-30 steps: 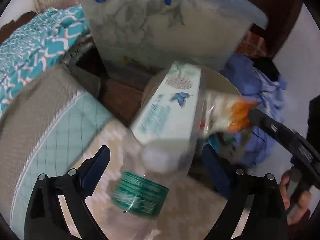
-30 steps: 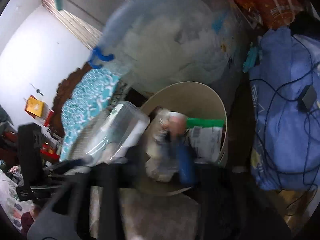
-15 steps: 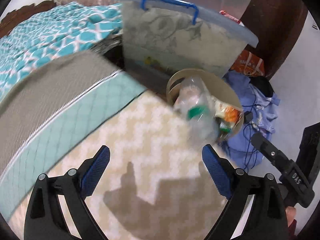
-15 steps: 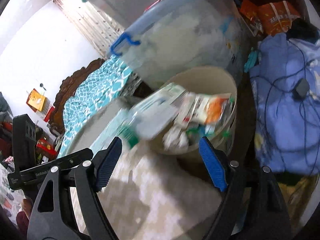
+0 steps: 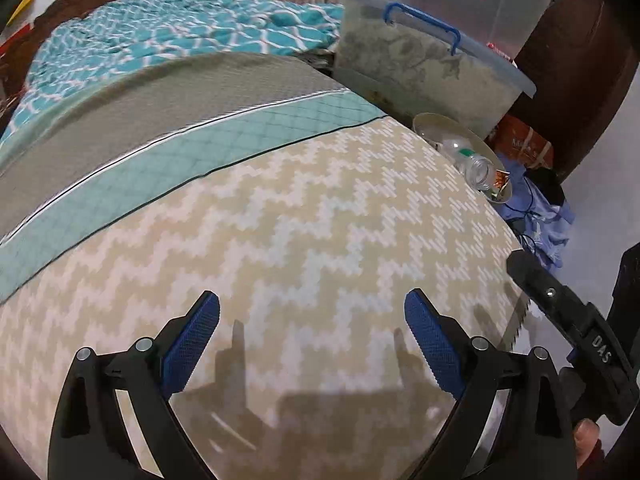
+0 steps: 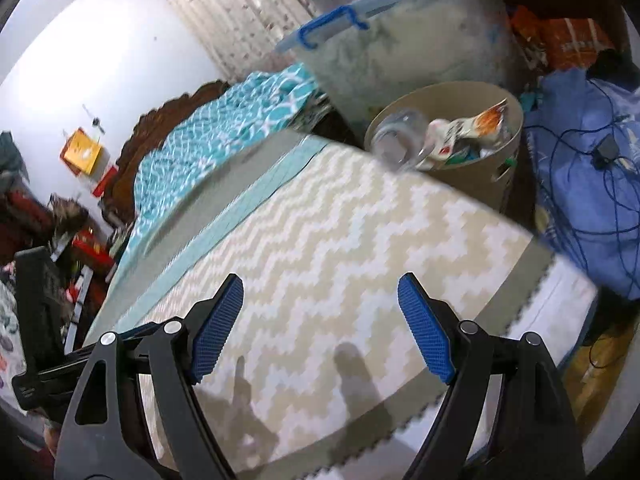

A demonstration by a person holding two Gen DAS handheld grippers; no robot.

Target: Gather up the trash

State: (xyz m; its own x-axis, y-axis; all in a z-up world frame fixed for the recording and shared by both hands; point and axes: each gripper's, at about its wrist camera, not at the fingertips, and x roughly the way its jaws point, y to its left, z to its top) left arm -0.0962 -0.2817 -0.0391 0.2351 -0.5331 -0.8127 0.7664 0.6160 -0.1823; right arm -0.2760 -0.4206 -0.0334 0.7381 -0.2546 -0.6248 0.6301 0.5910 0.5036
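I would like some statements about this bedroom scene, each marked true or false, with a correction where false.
1. The left gripper is open and holds nothing. True.
2. The clear plastic bottle lies on the zigzag mat. False: it sits in the beige bin, sticking out over the rim.
3. The right gripper is shut on a wrapper. False: its jaws stand open with nothing between them.
4. A storage box with a blue handle stands behind the bin. True.
5. The bin is empty. False: it holds the bottle and wrappers.
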